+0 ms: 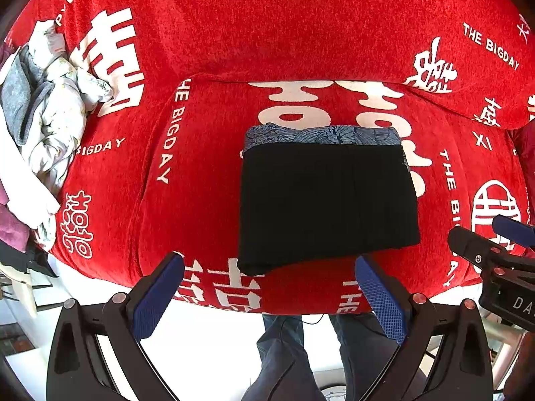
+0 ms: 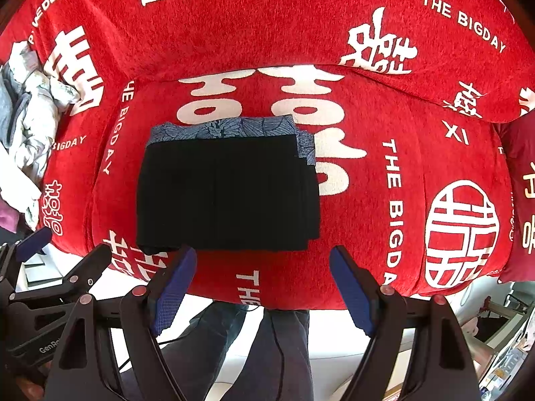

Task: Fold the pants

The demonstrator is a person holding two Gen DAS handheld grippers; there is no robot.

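Pants [image 1: 327, 200] folded, beyond fingers [image 1: 157, 297] (untouched)

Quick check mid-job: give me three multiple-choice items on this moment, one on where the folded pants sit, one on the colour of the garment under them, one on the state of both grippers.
1. Where do the folded black pants lie?
A. On the red sofa seat cushion
B. On the floor
C. On the clothes pile at the left

2. What colour is the folded patterned garment under the pants?
A. Yellow
B. Blue
C. Green

3. How are the left gripper and right gripper?
A. Both shut on the pants
B. One open, one shut
C. Both open, holding nothing

Answers: 1 A, the pants rest flat on the seat cushion in both views. 2 B, a blue patterned edge shows along the far side of the pants. 3 C, each gripper's fingers stand wide apart, short of the pants.
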